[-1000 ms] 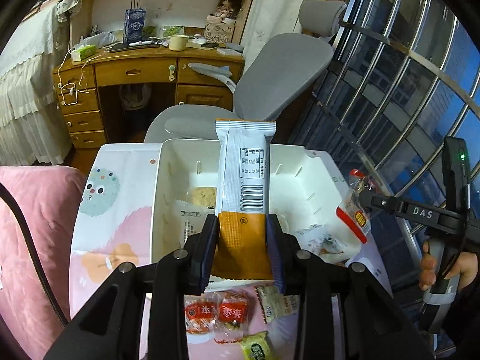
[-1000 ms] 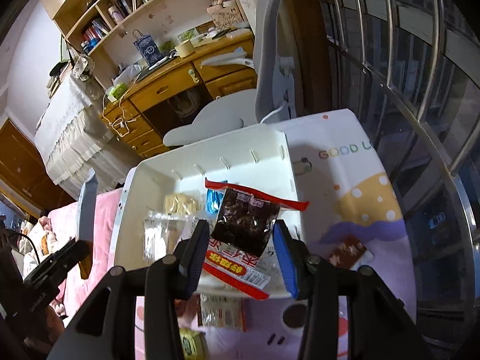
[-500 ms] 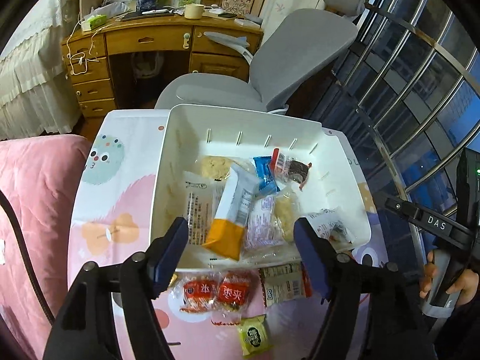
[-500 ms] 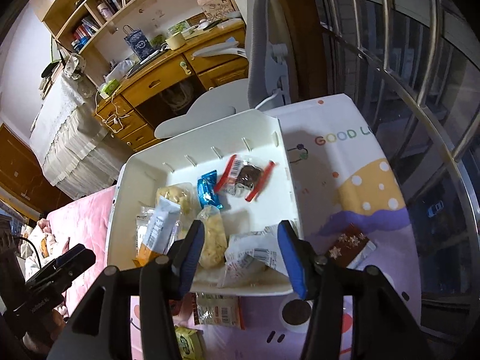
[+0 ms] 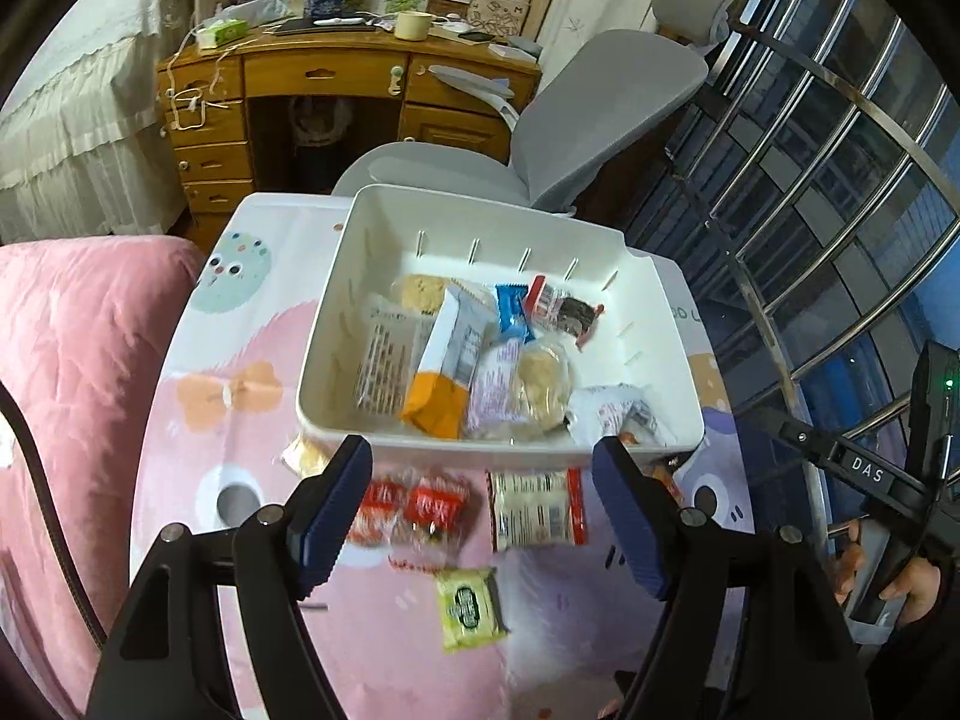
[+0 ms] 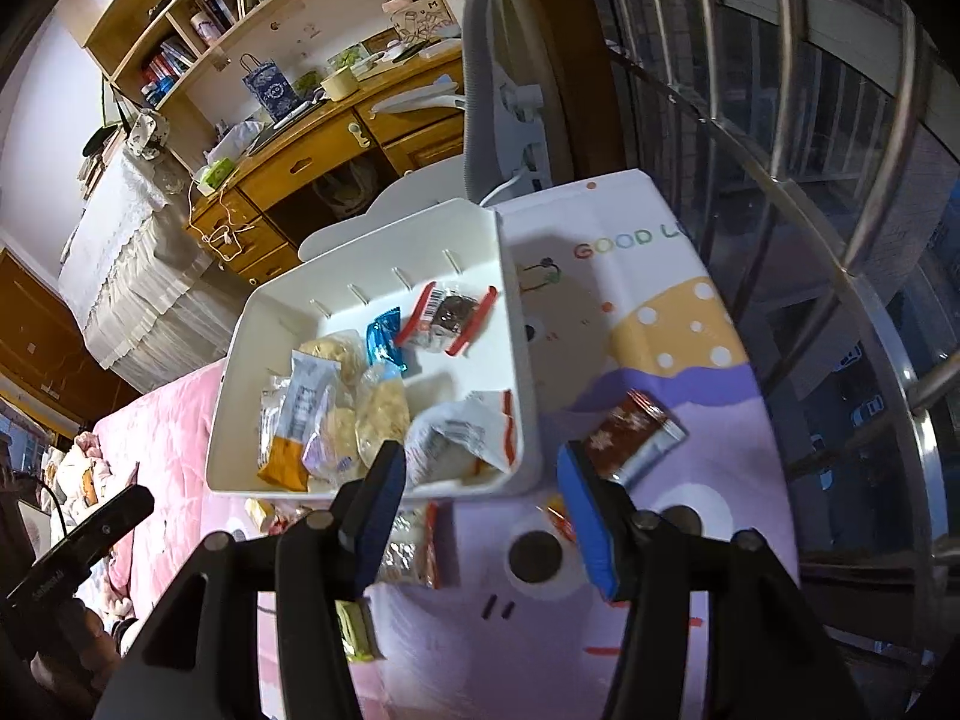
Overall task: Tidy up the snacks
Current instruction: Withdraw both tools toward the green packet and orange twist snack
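Snacks piled in white bin (image 5: 498, 453); left tongs (image 5: 483, 507) spread wide, empty; right tongs (image 6: 480, 495) parted, empty.

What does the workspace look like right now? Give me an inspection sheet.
Surface: cartoon-print tablecloth, pink and purple, on a small table.
Job's things: white plastic bin holding several wrapped snacks, an orange-ended white bar on top. Still outside on the cloth: two red-label sweets, white packet with red edge, green square packet, brown star-print packet.
Clutter: nothing seen.
Grippers: left gripper and right gripper both open and empty; their jaws have just been opening.
Cables: black cable at the left edge.
Surroundings: grey office chair, wooden desk, pink quilt, metal window bars.
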`<action>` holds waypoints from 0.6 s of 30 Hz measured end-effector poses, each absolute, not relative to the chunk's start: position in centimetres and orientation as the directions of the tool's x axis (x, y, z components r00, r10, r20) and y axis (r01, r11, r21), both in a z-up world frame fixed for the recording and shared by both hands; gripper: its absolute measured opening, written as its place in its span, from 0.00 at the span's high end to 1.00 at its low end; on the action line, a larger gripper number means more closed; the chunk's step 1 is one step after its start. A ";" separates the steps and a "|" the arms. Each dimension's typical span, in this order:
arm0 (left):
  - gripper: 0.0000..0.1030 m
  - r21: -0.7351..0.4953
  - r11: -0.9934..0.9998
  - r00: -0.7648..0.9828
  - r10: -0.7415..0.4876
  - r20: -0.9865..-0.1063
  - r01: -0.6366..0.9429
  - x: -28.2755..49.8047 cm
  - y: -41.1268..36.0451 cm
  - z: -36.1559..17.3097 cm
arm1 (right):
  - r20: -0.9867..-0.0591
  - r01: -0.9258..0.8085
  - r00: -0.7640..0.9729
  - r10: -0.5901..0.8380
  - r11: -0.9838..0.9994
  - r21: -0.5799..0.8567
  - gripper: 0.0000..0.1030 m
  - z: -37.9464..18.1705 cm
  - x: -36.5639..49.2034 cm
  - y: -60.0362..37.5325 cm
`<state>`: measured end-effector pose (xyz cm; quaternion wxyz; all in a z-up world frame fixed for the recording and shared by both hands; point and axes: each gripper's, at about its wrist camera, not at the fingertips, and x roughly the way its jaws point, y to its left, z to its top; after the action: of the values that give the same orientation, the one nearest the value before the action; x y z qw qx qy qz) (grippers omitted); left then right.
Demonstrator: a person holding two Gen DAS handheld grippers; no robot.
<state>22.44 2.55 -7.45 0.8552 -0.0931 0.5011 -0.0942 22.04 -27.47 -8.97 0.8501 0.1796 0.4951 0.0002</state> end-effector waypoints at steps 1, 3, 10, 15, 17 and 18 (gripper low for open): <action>0.28 -0.248 0.967 0.484 -0.246 -0.840 0.061 21.9 2.5 -7.4 | -0.841 0.176 0.511 0.177 0.936 0.304 0.48 -8.9 21.6 -27.8; 0.28 -0.233 0.971 0.489 -0.226 -0.842 0.047 20.7 2.2 -7.3 | -0.841 0.177 0.512 0.175 0.936 0.303 0.48 -8.9 21.0 -28.3; 0.28 -0.217 0.976 0.484 -0.181 -0.856 -0.020 17.5 1.4 -8.1 | -0.842 0.147 0.512 0.171 0.948 0.282 0.48 -9.6 18.7 -30.0; 0.27 -0.204 0.976 0.468 -0.149 -0.871 -0.070 15.7 0.7 -8.9 | -0.846 0.099 0.503 0.174 0.961 0.257 0.48 -10.8 17.3 -30.7; 0.26 -0.191 0.978 0.452 -0.134 -0.882 -0.083 15.6 0.4 -9.2 | -0.848 0.079 0.500 0.173 0.967 0.244 0.48 -11.4 16.9 -30.8; 0.26 -0.186 0.979 0.441 -0.129 -0.888 -0.088 15.4 0.1 -9.4 | -0.849 0.066 0.499 0.172 0.970 0.236 0.48 -11.7 16.6 -30.8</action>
<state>15.37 0.15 -9.44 0.8427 -0.1027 0.5284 -0.0119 16.61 -30.83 -11.74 0.8574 0.1194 0.4996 0.0309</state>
